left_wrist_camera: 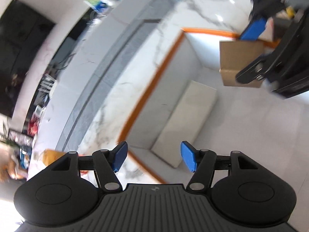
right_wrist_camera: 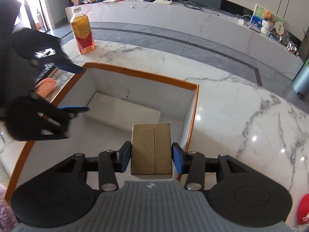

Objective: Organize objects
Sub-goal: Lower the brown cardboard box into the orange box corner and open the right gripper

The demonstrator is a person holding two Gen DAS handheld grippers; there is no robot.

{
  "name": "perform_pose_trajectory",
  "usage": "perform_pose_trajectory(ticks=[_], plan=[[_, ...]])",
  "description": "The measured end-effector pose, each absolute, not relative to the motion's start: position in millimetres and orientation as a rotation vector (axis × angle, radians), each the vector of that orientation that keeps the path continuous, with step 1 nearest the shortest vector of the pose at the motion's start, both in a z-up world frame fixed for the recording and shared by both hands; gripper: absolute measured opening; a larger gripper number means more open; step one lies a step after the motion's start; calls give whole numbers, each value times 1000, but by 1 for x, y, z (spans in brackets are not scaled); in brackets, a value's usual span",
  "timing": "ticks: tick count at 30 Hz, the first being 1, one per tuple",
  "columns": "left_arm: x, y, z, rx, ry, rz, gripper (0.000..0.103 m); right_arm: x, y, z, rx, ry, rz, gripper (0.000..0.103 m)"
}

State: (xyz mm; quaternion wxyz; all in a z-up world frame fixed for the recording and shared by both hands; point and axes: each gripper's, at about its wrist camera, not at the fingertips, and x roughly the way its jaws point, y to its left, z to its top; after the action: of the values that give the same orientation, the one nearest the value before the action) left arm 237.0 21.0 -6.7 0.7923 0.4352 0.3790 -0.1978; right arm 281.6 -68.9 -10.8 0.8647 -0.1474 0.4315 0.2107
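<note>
Left wrist view, step: The right gripper point(left_wrist_camera: 251, 44) carries a brown cardboard box point(left_wrist_camera: 241, 58) above the orange-rimmed bin point(left_wrist_camera: 154, 75). I judge the step to be the placing of this box inside the bin.
Left wrist view, how to do it well: The box should go down straight into the free floor of the bin, beside the white flat box point(left_wrist_camera: 185, 123) that already lies there, not on its edge.
Left wrist view, left gripper: The left gripper point(left_wrist_camera: 153, 157) has its blue pads well apart and nothing is between them. It hangs over the near corner of the bin and touches nothing. This view is blurred.
Right wrist view, step: The cardboard box point(right_wrist_camera: 151, 148) is over the near right part of the bin point(right_wrist_camera: 191, 104), close to its right wall.
Right wrist view, how to do it well: Keep the box upright and clear of the orange rim; release it only when its bottom rests on the floor of the bin.
Right wrist view, right gripper: The right gripper point(right_wrist_camera: 151, 159) is clamped on the cardboard box, one blue pad on each side.
Right wrist view, left gripper: The left gripper point(right_wrist_camera: 81, 89) is at the left side of the bin, spread and empty.
Right wrist view, other things: A bottle of amber drink point(right_wrist_camera: 82, 32) stands on the marble table point(right_wrist_camera: 241, 106) beyond the bin.
</note>
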Motion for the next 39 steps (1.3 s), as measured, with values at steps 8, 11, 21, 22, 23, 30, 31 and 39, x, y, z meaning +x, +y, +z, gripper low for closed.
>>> perform_pose_trajectory(ticks=[8,11,21,22,23,30,31,39], plan=[[295,66,12,624,932,-348,74,293,-19,-39,-549,822,301,47],[300,76,9,508,999,-382,70,292,-3,-52,-632,802,253,47],[306,73,-24,488,1049,-461,36,321,-6,-71,-545,805,194,47],[307,73,-25,479,1055,-468,33,325,-9,-71,-521,816,191,47],[309,73,-25,466,1062,-475,29,329,-9,-71,-504,817,191,47],[305,73,-28,470,1075,-464,27,334,-15,-63,-460,806,239,55],[304,74,-28,470,1075,-462,26,333,-17,-60,-463,800,238,61],[295,74,-28,484,1064,-453,25,309,-33,-31,-545,850,402,43]])
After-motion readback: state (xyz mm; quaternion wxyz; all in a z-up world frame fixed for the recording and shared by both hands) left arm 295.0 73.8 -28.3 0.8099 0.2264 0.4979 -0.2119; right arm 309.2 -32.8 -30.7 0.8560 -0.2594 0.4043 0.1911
